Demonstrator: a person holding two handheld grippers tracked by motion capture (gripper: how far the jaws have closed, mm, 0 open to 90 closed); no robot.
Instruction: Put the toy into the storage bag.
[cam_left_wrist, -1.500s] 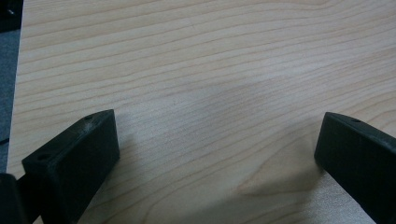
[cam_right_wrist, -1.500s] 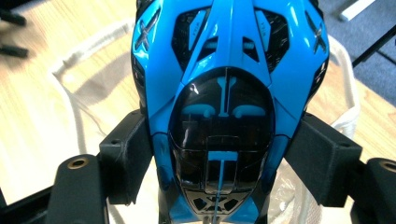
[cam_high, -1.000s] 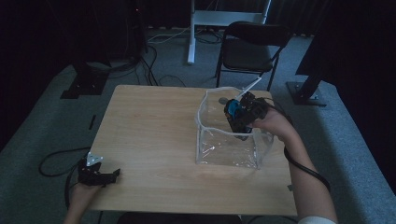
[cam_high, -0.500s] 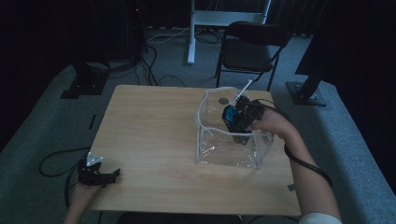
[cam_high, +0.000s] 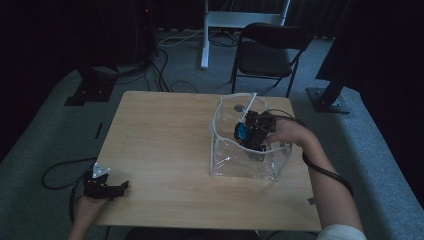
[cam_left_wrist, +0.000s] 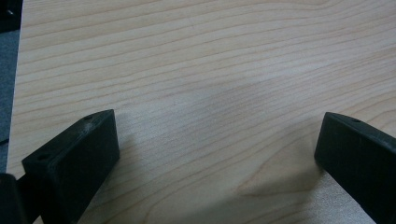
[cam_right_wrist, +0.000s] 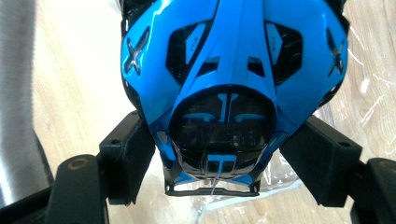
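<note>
Two grippers are in our hands at the wooden table (cam_high: 165, 145). Our right gripper (cam_high: 255, 134), right of centre in the high view, reaches down into the open top of a clear plastic bag (cam_high: 227, 160) standing on the table's right half. Its jaws clamp a blue and black toy car (cam_right_wrist: 231, 88) from both sides, the pads pressing its flanks; in the right gripper view the car occupies the upper middle of the frame, with crinkled clear plastic below and to the right. Our left gripper (cam_high: 104, 186) sits at the lower left of the high view, on the table's near edge, jaws spread wide with nothing but bare wood between them.
</note>
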